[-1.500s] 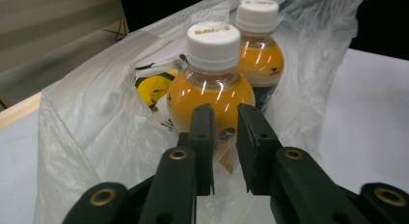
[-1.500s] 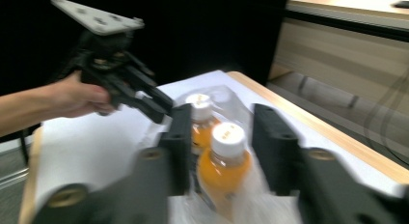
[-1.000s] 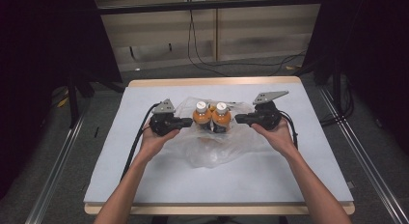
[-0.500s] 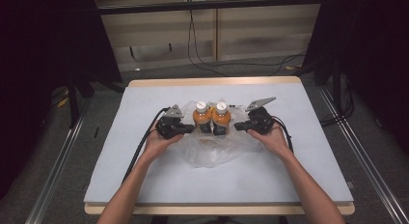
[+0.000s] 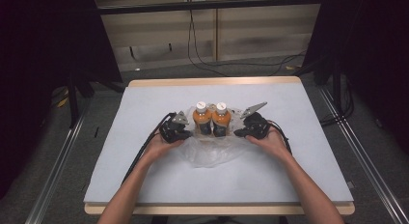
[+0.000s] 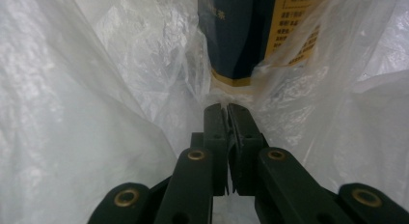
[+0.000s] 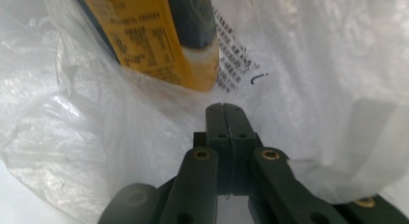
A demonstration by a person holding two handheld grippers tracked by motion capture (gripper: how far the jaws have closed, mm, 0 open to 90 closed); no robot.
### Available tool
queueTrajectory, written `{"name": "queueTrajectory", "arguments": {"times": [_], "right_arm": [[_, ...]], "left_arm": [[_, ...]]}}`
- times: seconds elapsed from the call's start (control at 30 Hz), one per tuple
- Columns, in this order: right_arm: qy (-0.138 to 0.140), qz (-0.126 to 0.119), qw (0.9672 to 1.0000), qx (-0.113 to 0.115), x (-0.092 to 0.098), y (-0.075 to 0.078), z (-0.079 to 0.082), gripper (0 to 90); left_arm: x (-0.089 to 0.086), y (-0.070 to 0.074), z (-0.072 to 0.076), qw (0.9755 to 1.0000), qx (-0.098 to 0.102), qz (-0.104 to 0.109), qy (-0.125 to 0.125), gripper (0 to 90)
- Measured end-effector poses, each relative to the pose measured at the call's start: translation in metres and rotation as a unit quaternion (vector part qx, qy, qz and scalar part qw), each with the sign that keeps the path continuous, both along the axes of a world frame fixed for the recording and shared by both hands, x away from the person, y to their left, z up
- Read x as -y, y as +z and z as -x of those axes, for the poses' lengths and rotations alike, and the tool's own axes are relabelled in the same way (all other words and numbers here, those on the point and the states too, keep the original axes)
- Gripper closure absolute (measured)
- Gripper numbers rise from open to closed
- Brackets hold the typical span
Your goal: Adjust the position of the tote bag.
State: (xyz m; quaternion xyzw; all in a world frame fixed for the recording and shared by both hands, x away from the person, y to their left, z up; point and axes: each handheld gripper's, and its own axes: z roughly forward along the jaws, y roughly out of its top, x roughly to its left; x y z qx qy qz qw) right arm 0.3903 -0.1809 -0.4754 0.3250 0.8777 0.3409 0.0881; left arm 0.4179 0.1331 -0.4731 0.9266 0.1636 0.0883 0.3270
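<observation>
Bag (image 5: 212,149): thin clear plastic, crumpled, lying mid-table with its mouth toward the two bottles (image 5: 212,121) that stand upright side by side in it, touching each other. Film soft, light and slippery; likely to stretch or tear if pulled hard, so best taken at a gathered edge or handle strip rather than a single flat layer. Bottles: orange drink, white caps, dark-and-yellow labels; stiff, and the heavy part of the load, so the bag will sag under them once lifted and they may tip. Left gripper (image 6: 225,108): jaws pressed together, pinching a fold of film just in front of a bottle's base. Right gripper (image 7: 225,107): jaws pressed together likewise, with film bunched around the tips; a grip on the film seems likely but the pinched layer is hard to make out. Both grippers flank the bottles, one at each side, low near the table (image 5: 144,103), a white sheet over a wooden board.
</observation>
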Motion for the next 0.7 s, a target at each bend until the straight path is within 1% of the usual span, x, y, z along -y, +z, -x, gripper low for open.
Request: {"name": "queueTrajectory", "arguments": {"times": [0.07,0.1,0.13,0.17,0.2,0.23,0.27,0.3,0.33,0.37,0.4,0.43,0.47,0.5,0.53,0.57,0.6,0.7], "right_arm": [[-0.001,0.001,1.0000,-0.004,0.000,-0.001,0.000,90.0],[0.004,0.008,1.0000,-0.001,-0.001,-0.001,0.000,90.0],[0.004,0.009,1.0000,-0.001,-0.001,-0.001,0.000,90.0],[0.002,0.016,0.9999,-0.002,-0.002,0.000,0.000,90.0],[0.002,0.017,0.9998,-0.004,-0.002,0.000,0.001,90.0],[0.003,0.018,0.9998,-0.004,-0.001,0.000,0.000,90.0],[0.004,0.020,0.9998,-0.004,-0.001,0.000,0.000,90.0],[0.004,0.026,0.9997,-0.003,-0.001,0.001,0.000,90.0],[0.002,0.033,0.9994,-0.002,-0.001,0.002,0.000,90.0],[0.002,0.033,0.9994,-0.003,0.000,0.002,0.000,90.0],[0.004,0.032,0.9995,-0.003,0.002,0.002,-0.002,90.0],[-0.003,0.034,0.9994,-0.005,0.003,0.002,-0.002,90.0],[-0.003,0.034,0.9994,-0.005,0.003,0.002,-0.002,90.0],[0.003,0.031,0.9995,-0.002,0.004,0.001,-0.005,90.0],[0.003,0.031,0.9995,-0.002,0.004,0.001,-0.005,90.0],[0.004,0.035,0.9994,-0.002,0.004,0.002,-0.005,90.0],[0.002,0.036,0.9993,-0.003,0.003,0.002,-0.004,90.0],[0.005,0.052,0.9986,0.000,0.002,0.004,-0.002,90.0]], "left_arm": [[0.000,-0.001,0.000,1.0000,-0.002,0.002,0.003,88.7],[0.000,-0.001,0.000,1.0000,-0.004,0.001,0.002,90.0],[-0.001,-0.001,0.000,1.0000,0.000,-0.002,-0.001,90.0],[-0.001,0.001,0.000,0.9998,0.003,-0.016,-0.010,90.0],[0.000,0.000,0.002,0.9998,0.012,-0.016,-0.003,90.0],[-0.001,0.001,0.002,0.9996,0.015,-0.025,-0.004,90.0],[-0.001,0.002,0.002,0.9995,0.015,-0.026,-0.006,90.0],[-0.002,0.001,0.002,0.9996,0.015,-0.023,0.001,90.0],[-0.003,0.002,0.001,0.9993,0.020,-0.030,-0.003,90.0],[-0.004,0.003,0.001,0.9991,0.019,-0.038,-0.004,90.0],[-0.004,0.003,0.003,0.9988,0.024,-0.042,0.001,90.0],[-0.006,0.004,0.002,0.9981,0.026,-0.056,-0.004,90.0],[-0.006,0.005,0.002,0.9973,0.031,-0.067,-0.007,90.0],[-0.007,0.006,0.004,0.9970,0.030,-0.070,-0.004,90.0],[-0.008,0.006,0.004,0.9967,0.034,-0.073,-0.003,90.0],[-0.009,0.006,0.004,0.9968,0.031,-0.073,-0.004,90.0],[-0.011,0.006,0.004,0.9964,0.032,-0.078,-0.004,90.0],[-0.012,0.008,0.004,0.9953,0.034,-0.090,-0.010,90.0]]}}
